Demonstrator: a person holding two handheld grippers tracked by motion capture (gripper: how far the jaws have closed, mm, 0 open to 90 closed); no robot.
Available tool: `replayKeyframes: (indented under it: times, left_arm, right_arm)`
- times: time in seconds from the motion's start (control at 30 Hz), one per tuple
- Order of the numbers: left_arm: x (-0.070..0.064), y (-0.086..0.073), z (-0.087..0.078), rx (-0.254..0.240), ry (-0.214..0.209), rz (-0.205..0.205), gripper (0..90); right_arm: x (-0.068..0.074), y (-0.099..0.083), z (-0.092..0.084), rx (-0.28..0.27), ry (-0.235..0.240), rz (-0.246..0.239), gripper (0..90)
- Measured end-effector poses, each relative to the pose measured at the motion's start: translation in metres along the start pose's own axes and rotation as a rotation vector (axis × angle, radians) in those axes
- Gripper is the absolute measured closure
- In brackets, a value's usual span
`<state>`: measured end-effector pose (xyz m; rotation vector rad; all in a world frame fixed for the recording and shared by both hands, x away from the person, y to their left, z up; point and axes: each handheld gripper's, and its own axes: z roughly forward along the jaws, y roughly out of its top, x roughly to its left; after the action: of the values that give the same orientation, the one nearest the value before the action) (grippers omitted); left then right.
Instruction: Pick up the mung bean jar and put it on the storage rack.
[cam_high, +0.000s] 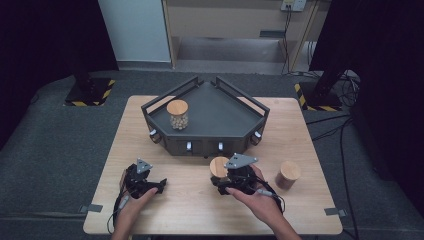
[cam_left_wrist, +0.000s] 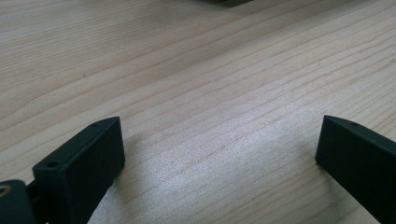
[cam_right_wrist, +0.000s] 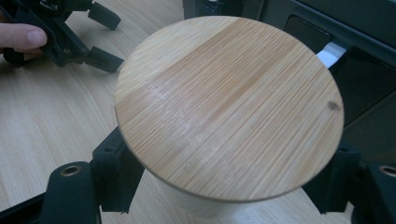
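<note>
High view: fixed above the person's side of the desk (cam_high: 165, 210), facing forward and down, far enough back to take in the whole top, the dark tray (cam_high: 205, 117) at its far half and the floor beyond.

Left gripper view: rides on the left claw (cam_high: 161, 184), set very low and close to the bare wood, looking along its two black jaws.

Right gripper view: rides on the right claw (cam_right_wrist: 229, 186), aimed down at close range onto a jar's wooden lid (cam_right_wrist: 229, 107).

Shared ground: the right gripper view and the high view both take in the left claw, the lid (cam_high: 218, 166) and the tray front.
</note>
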<state>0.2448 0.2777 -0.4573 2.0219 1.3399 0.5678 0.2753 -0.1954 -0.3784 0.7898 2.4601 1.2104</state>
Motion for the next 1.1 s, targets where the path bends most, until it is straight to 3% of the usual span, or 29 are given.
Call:
replayKeyframes:
  times: [1.1]
  left_arm:
    - [-0.001,0.000,0.000,0.000,0.004,0.000,0.0]
  right_arm:
    - [-0.001,0.030,-0.009,-0.019,-0.016,-0.037,25.4]
